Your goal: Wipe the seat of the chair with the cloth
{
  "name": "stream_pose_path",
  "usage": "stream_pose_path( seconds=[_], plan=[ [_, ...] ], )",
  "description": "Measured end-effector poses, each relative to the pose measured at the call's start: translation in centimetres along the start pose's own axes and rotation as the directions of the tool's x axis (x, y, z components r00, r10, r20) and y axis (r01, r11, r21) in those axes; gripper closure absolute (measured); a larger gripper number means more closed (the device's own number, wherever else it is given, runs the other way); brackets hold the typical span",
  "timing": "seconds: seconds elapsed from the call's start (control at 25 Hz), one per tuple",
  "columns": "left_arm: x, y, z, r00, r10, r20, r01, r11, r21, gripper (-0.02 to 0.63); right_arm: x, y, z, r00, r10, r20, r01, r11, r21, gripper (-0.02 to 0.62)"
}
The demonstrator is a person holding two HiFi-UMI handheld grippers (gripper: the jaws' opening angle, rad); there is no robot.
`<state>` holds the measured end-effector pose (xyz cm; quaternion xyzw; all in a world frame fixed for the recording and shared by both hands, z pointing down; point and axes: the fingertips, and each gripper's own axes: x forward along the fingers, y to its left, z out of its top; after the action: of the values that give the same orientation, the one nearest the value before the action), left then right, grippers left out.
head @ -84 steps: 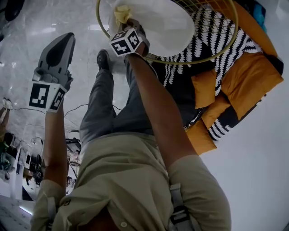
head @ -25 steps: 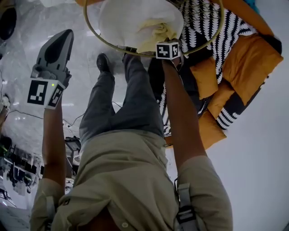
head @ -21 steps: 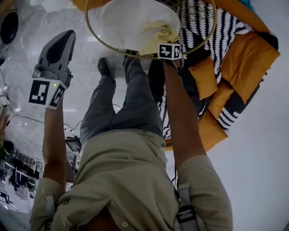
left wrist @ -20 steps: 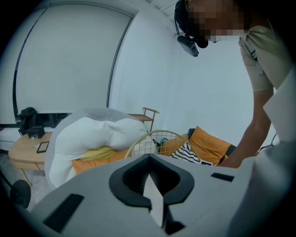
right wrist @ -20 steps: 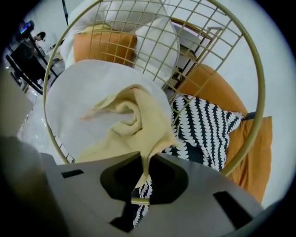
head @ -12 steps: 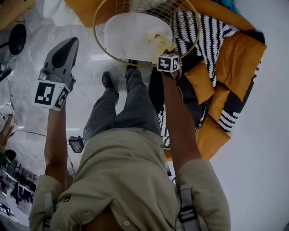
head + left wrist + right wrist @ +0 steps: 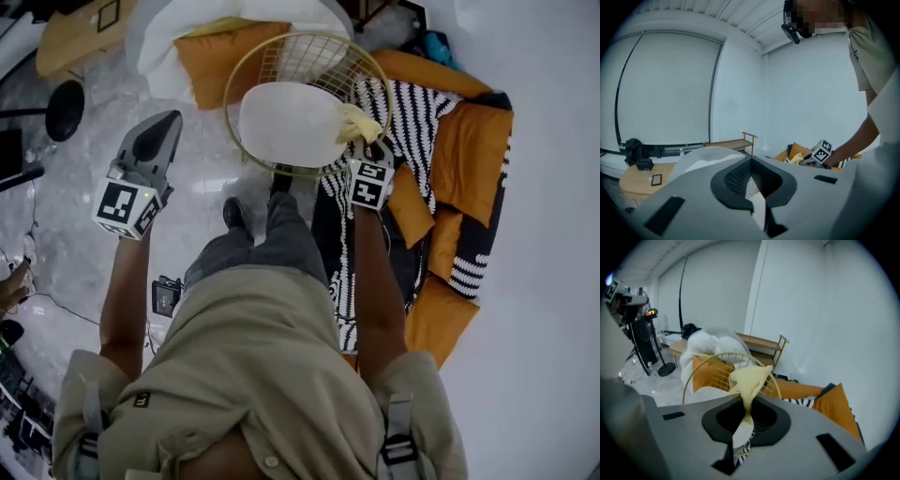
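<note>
Your right gripper (image 7: 743, 400) is clamped on the yellow cloth (image 7: 750, 377). Its jaws pinch one fold, and the rest of the fabric puffs out loosely past the tips. Your left gripper (image 7: 751, 158) has its jaws closed together with nothing between them. It is off at the left of the head view over the pale floor (image 7: 84, 262), well apart from the work.

From the head view, the cloth sits at upper centre, at the right edge of the white round seat (image 7: 286, 124) of the chair (image 7: 246, 70). It lies just inside the thin gold rim. Whether it touches the seat can't be read from above, but your right gripper view suggests it is clear of it, with the seat lying beyond and below.

Expect the cloth to be light, soft and limp. It will fold and drag rather than push, and it can slide out of a shallow pinch. Your hold on a bunched fold looks sound, so keep it there and not on a single thin edge. That leaves a wad beyond the tips to meet the seat, and fabric rather than the jaws does the rubbing. The seat looks padded and should give a little, so light pressure should do.

Watch the wire rim and the mesh back (image 7: 314, 61), which could snag a trailing corner. The striped throw (image 7: 417, 131) and orange cushions (image 7: 473, 141) lie close on the right.
</note>
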<state>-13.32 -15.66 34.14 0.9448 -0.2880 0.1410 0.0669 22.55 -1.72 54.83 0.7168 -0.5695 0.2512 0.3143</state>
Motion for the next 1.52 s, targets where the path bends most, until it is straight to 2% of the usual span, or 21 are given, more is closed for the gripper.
stream_pose_path(
  seconds=[0.12, 0.24, 0.48, 0.68, 0.76, 0.84, 1.0, 1.08, 1.16, 1.28, 1.44, 1.52],
  plan=[
    [-3.6, -0.2, 2.9, 0.999, 0.005, 0.044, -0.006, 1.000, 0.018, 0.592, -6.2, -0.7, 5.3, 0.987, -0.003, 0.162, 0.002, 1.000, 0.007, 0.555],
    [-6.6, 0.2, 6.2, 0.995, 0.012, 0.098, -0.018, 0.999, 0.051, 0.591, -12.8, -0.9, 11.6, 0.946, -0.006, 0.325, 0.004, 1.000, 0.006, 0.555],
    [-12.8, -0.4, 11.7, 0.986, 0.013, 0.168, -0.028, 0.996, 0.087, 0.591, -27.1, -0.1, 21.0, 0.810, 0.031, 0.586, -0.049, 0.999, 0.016, 0.555],
    [-16.5, -2.1, 15.4, 0.970, -0.004, 0.244, -0.026, 0.992, 0.123, 0.591, -37.2, 0.1, 25.2, 0.699, 0.060, 0.713, -0.097, 0.995, 0.011, 0.555],
    [-17.6, -2.9, 16.6, 0.963, -0.013, 0.268, -0.024, 0.990, 0.137, 0.591, -40.0, 0.0, 26.1, 0.668, 0.069, 0.741, -0.115, 0.993, 0.012, 0.555],
    [-18.6, -3.8, 17.8, 0.958, -0.024, 0.287, -0.021, 0.988, 0.152, 0.591, -42.2, 0.1, 26.6, 0.654, 0.084, 0.752, -0.133, 0.991, 0.006, 0.555],
    [-20.6, -5.5, 19.4, 0.945, -0.043, 0.323, -0.019, 0.982, 0.188, 0.591, -45.1, 1.0, 26.3, 0.656, 0.123, 0.745, -0.155, 0.987, -0.026, 0.560],
    [-21.3, -6.3, 19.5, 0.939, -0.049, 0.340, -0.022, 0.979, 0.202, 0.592, -46.1, 1.3, 25.6, 0.647, 0.140, 0.749, -0.180, 0.983, -0.028, 0.560],
    [-21.7, -6.9, 18.7, 0.945, -0.050, 0.323, -0.019, 0.978, 0.208, 0.591, -46.8, 1.3, 24.8, 0.640, 0.145, 0.754, -0.189, 0.982, -0.028, 0.560],
    [-21.8, -6.9, 17.5, 0.960, -0.054, 0.275, -0.003, 0.979, 0.203, 0.592, -47.3, 1.3, 24.5, 0.644, 0.143, 0.751, -0.191, 0.981, -0.024, 0.560],
    [-21.8, -7.3, 19.7, 0.940, -0.075, 0.333, 0.005, 0.978, 0.206, 0.591, -47.8, 1.6, 24.7, 0.649, 0.145, 0.747, -0.196, 0.980, -0.020, 0.560],
    [-21.9, -7.5, 20.1, 0.937, -0.080, 0.341, 0.007, 0.978, 0.211, 0.591, -48.0, 1.5, 24.6, 0.649, 0.144, 0.747, -0.195, 0.981, -0.019, 0.560]
  ],
)
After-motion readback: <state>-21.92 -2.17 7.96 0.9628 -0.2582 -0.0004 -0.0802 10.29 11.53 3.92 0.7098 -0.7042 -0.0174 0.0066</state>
